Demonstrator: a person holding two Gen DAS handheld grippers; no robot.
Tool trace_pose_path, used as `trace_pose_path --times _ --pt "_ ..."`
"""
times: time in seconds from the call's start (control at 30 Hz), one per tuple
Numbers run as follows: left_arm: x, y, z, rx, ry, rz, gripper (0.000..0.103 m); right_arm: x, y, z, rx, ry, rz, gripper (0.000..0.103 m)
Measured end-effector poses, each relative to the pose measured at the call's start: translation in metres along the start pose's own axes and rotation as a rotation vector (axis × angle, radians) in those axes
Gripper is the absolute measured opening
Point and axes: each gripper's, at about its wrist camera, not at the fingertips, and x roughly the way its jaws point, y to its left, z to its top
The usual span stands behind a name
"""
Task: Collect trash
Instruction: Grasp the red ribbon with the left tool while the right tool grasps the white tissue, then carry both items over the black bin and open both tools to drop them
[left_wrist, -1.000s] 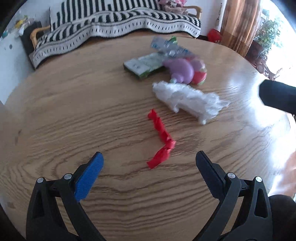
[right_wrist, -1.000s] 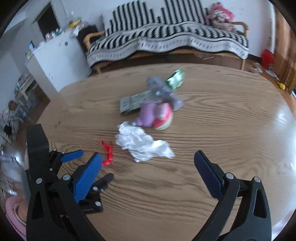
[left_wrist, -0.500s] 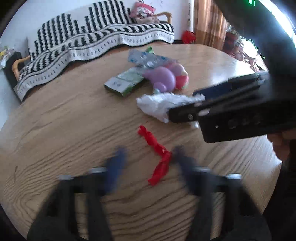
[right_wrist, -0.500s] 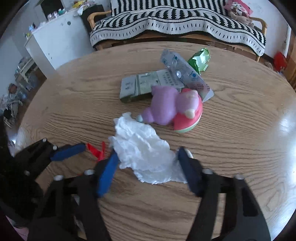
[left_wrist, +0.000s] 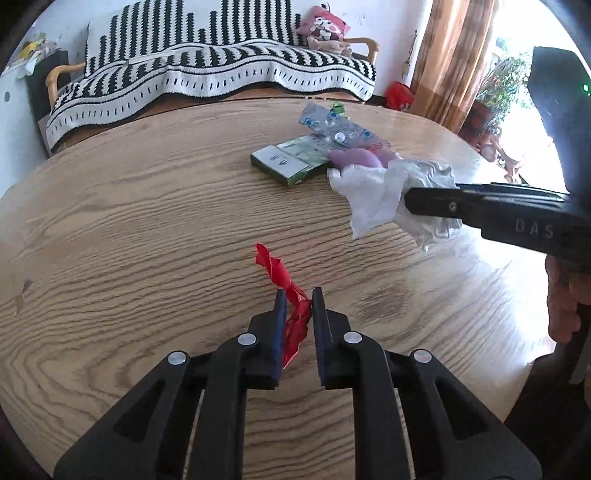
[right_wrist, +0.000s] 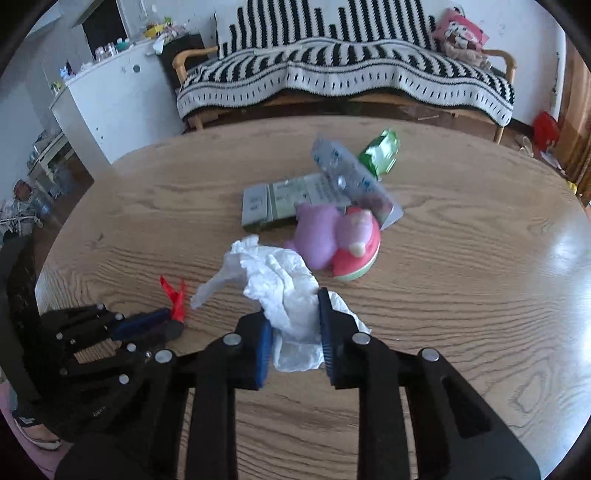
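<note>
A round wooden worktop (left_wrist: 147, 229) carries scattered litter, seen from two claw-mounted cameras.

Toward the near left edge, the left claw (left_wrist: 297, 314) has its two blue-padded fingers closed in on the lower end of a twisted red wrapper (left_wrist: 284, 284); the wrapper's upper end sticks out ahead of the fingertips (whether that end touches the wood cannot be told). In the right wrist view the same claw (right_wrist: 168, 321) appears side-on at the near left edge, with the red wrapper (right_wrist: 175, 295) poking up from its tips.

Just to the right, nearer the worktop's middle, the right claw (right_wrist: 291, 325) grips a crumpled white tissue (right_wrist: 280, 280) between its pads, paper bulging out in front and below. From the left wrist view this claw (left_wrist: 410, 203) reaches in from the right edge, and the tissue (left_wrist: 380, 192) looks raised off the wood.

Beyond the tissue, around the centre, lie a flat green and white box (right_wrist: 280, 201), a purple and red plush toy (right_wrist: 340, 240), and a silvery blister pack (right_wrist: 347, 177) leaning over them. A green foil wrapper (right_wrist: 380, 153) sits behind these, toward the far edge.
</note>
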Motion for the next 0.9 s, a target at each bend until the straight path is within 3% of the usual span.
trace_pose_path --times 0.63,0.77,0.9 --pt "-0.013 -0.016 -0.015 0.004 -0.015 0.027 0.013 -0.013 -0.018 -0.015 0.078 0.027 -0.028 0.023" --pt "-0.021 -0.015 -0.012 -0.059 -0.027 -0.040 0.013 -0.031 -0.025 -0.016 0.120 -0.034 -0.027 0.023" --pt "-0.034 -0.032 -0.003 -0.083 -0.042 -0.097 0.013 -0.075 -0.044 -0.024 0.225 -0.164 0.020 0.023"
